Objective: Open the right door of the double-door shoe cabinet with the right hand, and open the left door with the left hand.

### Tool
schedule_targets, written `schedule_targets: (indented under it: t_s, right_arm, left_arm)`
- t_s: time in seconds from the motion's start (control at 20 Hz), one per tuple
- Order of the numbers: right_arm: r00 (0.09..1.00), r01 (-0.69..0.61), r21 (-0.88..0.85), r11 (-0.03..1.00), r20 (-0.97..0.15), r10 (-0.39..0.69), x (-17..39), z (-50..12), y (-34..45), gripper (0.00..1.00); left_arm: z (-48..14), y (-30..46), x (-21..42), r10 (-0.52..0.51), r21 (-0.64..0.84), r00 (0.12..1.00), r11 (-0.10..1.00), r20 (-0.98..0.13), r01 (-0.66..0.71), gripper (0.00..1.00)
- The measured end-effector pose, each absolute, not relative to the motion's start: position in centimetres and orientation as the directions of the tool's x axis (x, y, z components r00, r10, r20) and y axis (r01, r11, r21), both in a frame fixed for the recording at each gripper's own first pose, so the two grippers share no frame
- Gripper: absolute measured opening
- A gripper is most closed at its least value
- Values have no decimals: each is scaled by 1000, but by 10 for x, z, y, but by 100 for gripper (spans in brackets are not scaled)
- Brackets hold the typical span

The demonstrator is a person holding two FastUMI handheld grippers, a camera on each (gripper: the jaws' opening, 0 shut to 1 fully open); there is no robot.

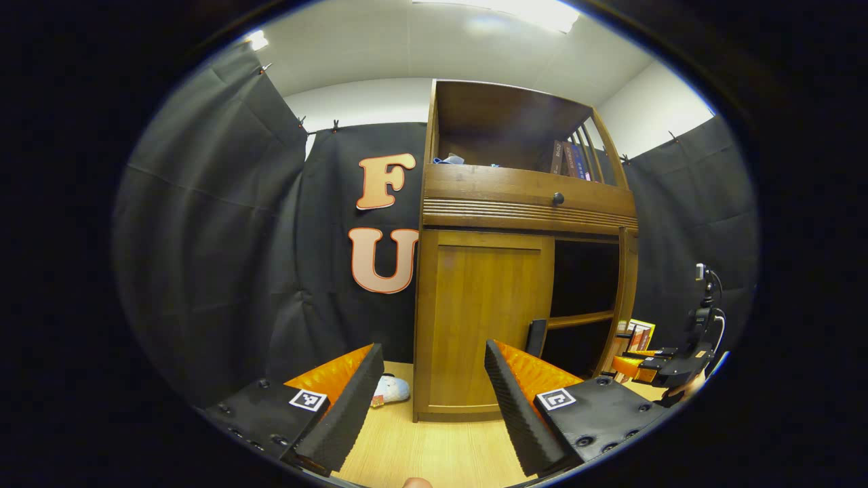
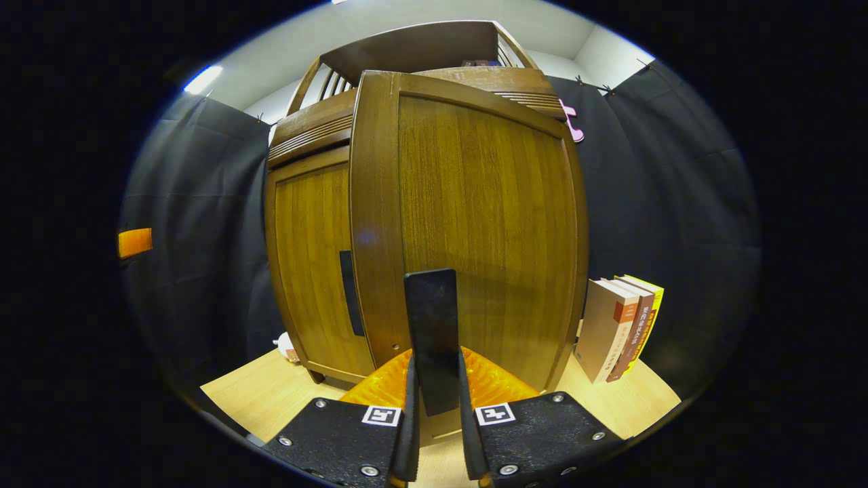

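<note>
Right door swung open, left door closed, right gripper clamping the handle

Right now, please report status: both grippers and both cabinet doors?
Right gripper shut on right door handle, right door swung open. Left gripper open, short of left door, closed. Nothing blocking the left door.

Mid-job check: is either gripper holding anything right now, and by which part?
The right gripper is shut on the right door's handle, gripping its lower end; that door is swung open. The left gripper is open, holding nothing.
</note>
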State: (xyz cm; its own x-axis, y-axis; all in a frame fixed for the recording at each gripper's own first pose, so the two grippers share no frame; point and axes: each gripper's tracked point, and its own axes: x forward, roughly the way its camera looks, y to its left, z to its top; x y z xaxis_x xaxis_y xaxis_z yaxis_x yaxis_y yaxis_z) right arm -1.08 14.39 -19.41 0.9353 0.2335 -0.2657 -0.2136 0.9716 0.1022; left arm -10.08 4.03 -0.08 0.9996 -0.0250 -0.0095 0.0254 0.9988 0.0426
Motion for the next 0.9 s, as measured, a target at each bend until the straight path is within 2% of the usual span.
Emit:
schedule_targets:
  t_s: [0.05,0.1,0.15,0.2,0.3,0.35,0.4,0.5,0.9]
  right_arm:
    - [937,-210,99,973,-265,229,-16,-193,137,26]
    - [938,-206,94,974,-264,224,-21,-192,131,26]
    - [941,-204,85,975,-259,220,-24,-190,128,22]
    - [942,-202,78,976,-257,215,-28,-188,122,23]
    - [946,-190,74,979,-254,203,-39,-185,105,23]
    - [947,-183,70,981,-254,195,-44,-184,97,27]
    - [950,-174,66,983,-252,185,-48,-183,89,19]
    - [955,-148,59,987,-249,158,-55,-181,71,19]
    - [970,-25,-15,1000,-242,21,-74,-176,-1,4]
  left_arm:
    - [-1,40,-102,-27,44,1000,999,-10,27,94]
    - [-1,38,-104,-27,45,1000,999,-11,28,94]
    - [-1,38,-105,-26,45,1000,999,-11,27,94]
    - [-1,37,-108,-26,44,1000,999,-10,26,97]
    - [3,32,-111,-33,43,999,999,-3,33,94]
    - [4,30,-113,-37,46,999,998,1,37,96]
    - [4,27,-115,-40,51,999,998,3,40,99]
    - [4,20,-118,-51,58,999,997,2,50,94]
    - [0,-10,-127,-105,43,995,994,-1,104,94]
